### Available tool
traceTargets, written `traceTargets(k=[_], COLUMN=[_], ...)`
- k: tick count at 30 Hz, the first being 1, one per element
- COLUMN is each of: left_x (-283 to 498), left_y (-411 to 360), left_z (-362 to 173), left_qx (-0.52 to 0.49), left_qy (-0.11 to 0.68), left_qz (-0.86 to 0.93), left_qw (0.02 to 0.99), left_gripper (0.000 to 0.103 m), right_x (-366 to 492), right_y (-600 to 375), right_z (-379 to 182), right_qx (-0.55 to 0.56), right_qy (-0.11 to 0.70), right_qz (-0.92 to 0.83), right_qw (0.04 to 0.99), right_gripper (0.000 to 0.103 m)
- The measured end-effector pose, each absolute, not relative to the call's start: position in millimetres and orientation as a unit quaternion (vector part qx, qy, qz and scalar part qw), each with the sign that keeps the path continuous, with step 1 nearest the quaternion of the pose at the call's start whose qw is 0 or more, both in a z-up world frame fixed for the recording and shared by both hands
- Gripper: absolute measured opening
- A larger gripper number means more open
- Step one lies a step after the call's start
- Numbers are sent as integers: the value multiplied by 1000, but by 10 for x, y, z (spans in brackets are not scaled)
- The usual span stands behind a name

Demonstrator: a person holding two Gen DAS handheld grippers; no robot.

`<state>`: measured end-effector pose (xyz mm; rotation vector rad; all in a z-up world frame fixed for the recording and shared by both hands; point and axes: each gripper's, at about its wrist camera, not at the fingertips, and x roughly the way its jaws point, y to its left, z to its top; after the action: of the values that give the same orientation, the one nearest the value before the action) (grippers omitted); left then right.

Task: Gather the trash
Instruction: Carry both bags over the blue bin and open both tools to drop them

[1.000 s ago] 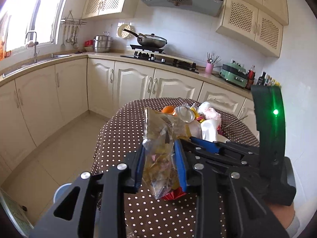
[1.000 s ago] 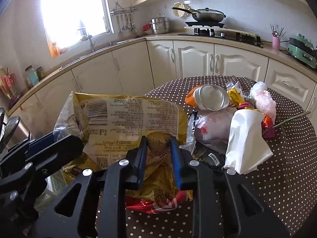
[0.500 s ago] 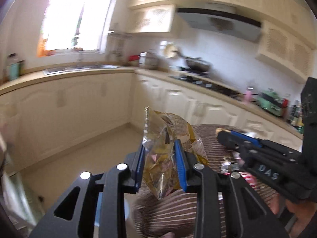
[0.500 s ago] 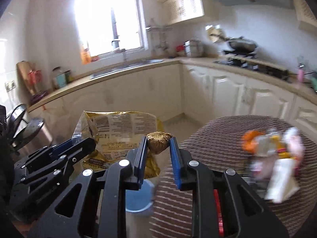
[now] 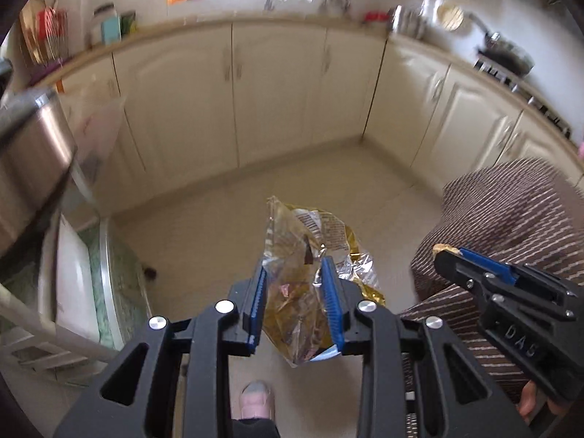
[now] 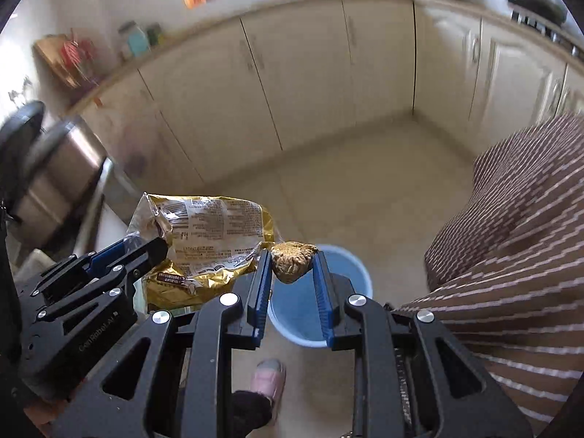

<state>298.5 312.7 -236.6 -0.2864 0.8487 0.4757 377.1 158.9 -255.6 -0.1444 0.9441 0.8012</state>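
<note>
Item one: my left gripper (image 5: 295, 306), jaws narrowed and clamped on a crumpled gold snack bag (image 5: 306, 255). The blue pads (image 5: 330, 292) press the plastic from both sides; the bag's printed top stands above the fingertips and its lower corner hangs below them, over bare floor (image 5: 328, 179). From the right wrist camera the same bag (image 6: 208, 241) shows its printed back, held out to the left of my other claw.

Item two: my right gripper (image 6: 292, 284), jaws close together and pinching a brown crumbly lump (image 6: 292, 261) at the very tips. The lump sits wedged between the two pads, above the near rim of a blue bin (image 6: 350, 273) that stands on the floor directly beneath. In the left view this gripper (image 5: 447, 255) enters from the right edge, with a sliver of the lump at its tip.

Item three: a table draped in a brown spotted cloth (image 6: 511, 219), at the right edge of both views, blurred into streaks. The bin stands just beside its hanging hem.

Item four: cream cabinets (image 5: 273, 91) run along the far wall under a counter (image 5: 255, 23); what stands along its back edge is too blurred to name.

Item five: a pink shoe (image 6: 270, 376) on the floor near the bin, below my right claw.
</note>
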Motion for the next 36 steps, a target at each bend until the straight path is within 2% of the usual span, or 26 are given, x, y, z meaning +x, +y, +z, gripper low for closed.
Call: traceTargets(k=[7,11,13,15,22,29,36], left_x=[3527,3766,3895,3993,3968,3969,3981], left_y=[3414,3528,3546,3517,3580,3571,3579], left_z=[-3269,-3572,-3701,-3780,-3964,-3905,-3804], left_qx=[-161,-170,-172,-168,-201,-197,-205], left_qy=[480,496,504,513,518,505,494], left_qz=[218,215,212,213,199,189,183], left_qw=[835,824,819,815,808,819,825], left_gripper=[29,35,43,57,61,67,68], right_x=[4150,4309,4372,4448,4498,4513,4505], right_y=[1798,1917,1959,2000,2029,2004,1977], right_z=[-3325,-3609,-3677,-3744,-3819,-3846,-3867], right_qx=[-73,-72,-71,-66,-66,-62,-60], right_qy=[498,515,517,524,531,531,530], right_qz=[335,323,320,316,315,314,314], right_qw=[797,791,791,788,784,785,785], right_gripper=[22,22,22,22,22,22,22])
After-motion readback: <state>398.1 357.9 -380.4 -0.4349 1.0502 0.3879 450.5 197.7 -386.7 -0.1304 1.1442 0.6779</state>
